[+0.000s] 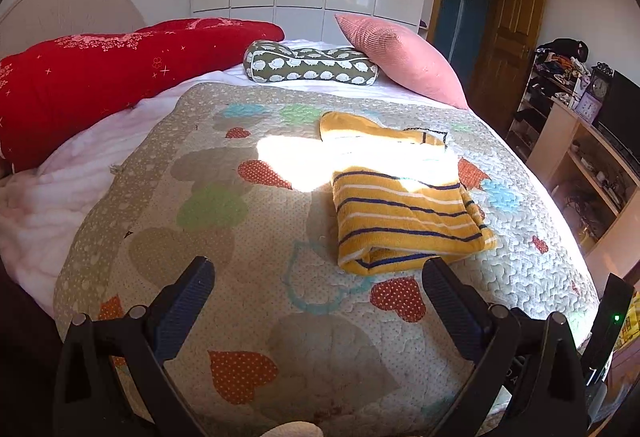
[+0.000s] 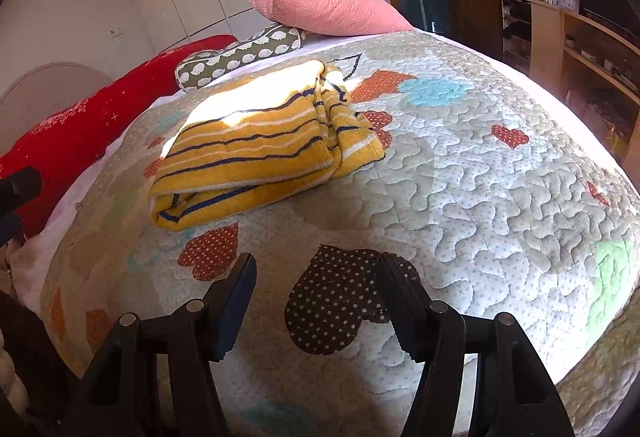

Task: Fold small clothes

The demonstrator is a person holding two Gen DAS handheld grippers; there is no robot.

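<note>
Jaws wide apart, empty, on my left gripper (image 1: 318,273) and right gripper (image 2: 316,269). Striped yellow garment (image 1: 404,213) lies folded mid-quilt (image 1: 248,301) (looks finished), so I judge both are held clear.

You have the mustard-yellow striped knit garment (image 1: 404,213) (image 2: 256,149) folded into a thick flat bundle on the heart-patterned quilt (image 1: 248,237) (image 2: 480,177), its far half in bright sunlight, folded edge toward you

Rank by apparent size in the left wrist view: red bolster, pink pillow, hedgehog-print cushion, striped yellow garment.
1. Long red bolster
2. Folded yellow striped knit garment, though it is nearest the camera
3. Pink ribbed pillow
4. Green hedgehog-print cushion
2 and 3 look close.
</note>
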